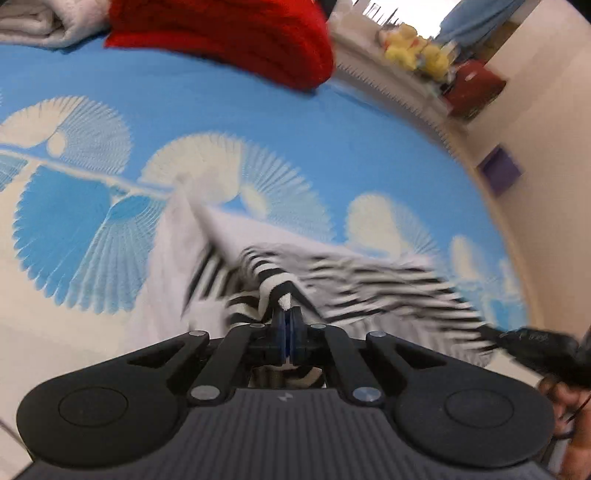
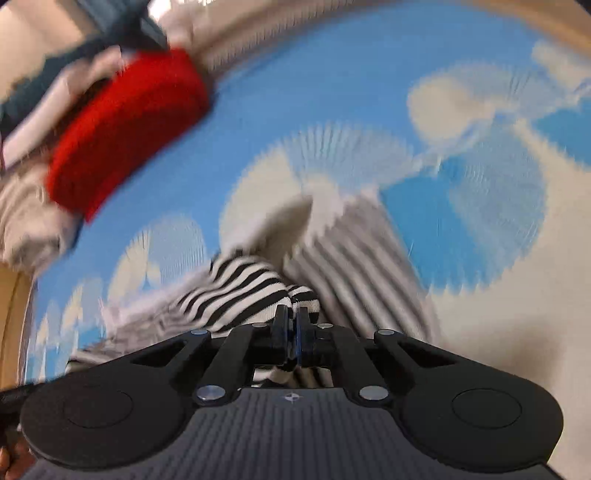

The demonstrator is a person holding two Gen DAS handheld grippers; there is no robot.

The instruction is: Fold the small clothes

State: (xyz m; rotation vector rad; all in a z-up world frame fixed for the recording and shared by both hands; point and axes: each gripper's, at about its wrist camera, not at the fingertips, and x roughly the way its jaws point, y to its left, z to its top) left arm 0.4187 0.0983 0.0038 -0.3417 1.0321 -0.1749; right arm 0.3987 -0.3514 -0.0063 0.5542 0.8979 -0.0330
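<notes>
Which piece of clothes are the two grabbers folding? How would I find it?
Look at the blue bedspread with big cream fans. Nearest the cameras lies the striped garment, pinched by the left gripper and right gripper. It alone has black-and-white stripes; the red knit behind is plain.

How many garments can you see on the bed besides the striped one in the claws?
2 clearly: a red knit at the far edge of the blue sheet, and a folded whitish piece beside it. Blur may hide more.
</notes>
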